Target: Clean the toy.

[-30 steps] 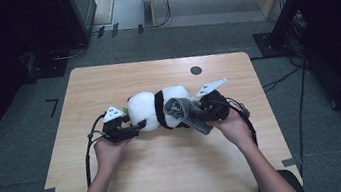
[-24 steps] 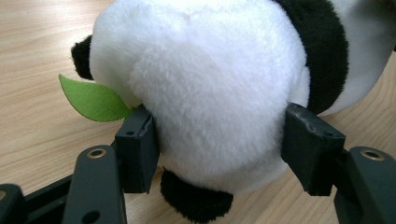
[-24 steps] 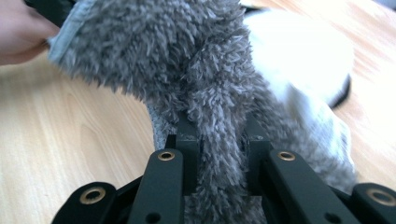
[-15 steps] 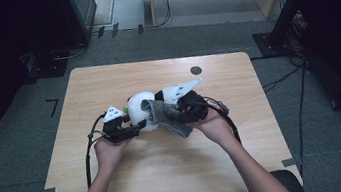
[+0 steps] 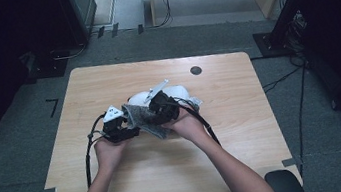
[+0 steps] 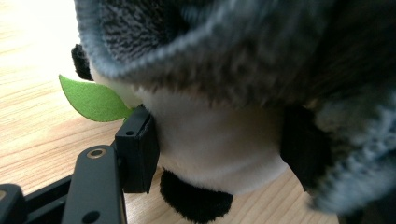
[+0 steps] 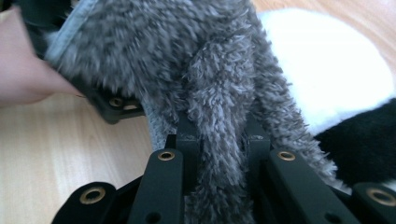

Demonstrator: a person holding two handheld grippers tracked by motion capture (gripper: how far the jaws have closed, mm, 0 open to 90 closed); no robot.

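Observation:
A plush panda [image 5: 179, 93], white with black patches, lies mid-table. My left gripper [image 5: 131, 128] is shut on its white body [image 6: 215, 135], one pad [image 6: 137, 149] on each side, beside a green felt leaf [image 6: 93, 99]. A grey fluffy cloth [image 5: 142, 120] is draped over the panda's left part and hangs over my left gripper [image 6: 219, 149]. My right gripper [image 5: 155, 114] is shut on a fold of that cloth [image 7: 187, 70], which is pinched between its jaws [image 7: 223, 140]. The panda's white fur [image 7: 327, 60] lies behind it.
The wooden table [image 5: 247, 156] has a black round grommet [image 5: 195, 70] at the back. Cables trail from both grippers toward the person. The left hand [image 7: 28, 79] and left gripper body [image 7: 114, 105] sit close to my right gripper's jaws. Dark floor surrounds the table.
My right gripper has moved left with the grey cloth, pulling it across the panda toward the left gripper. The left gripper has stayed put, still gripping the panda.

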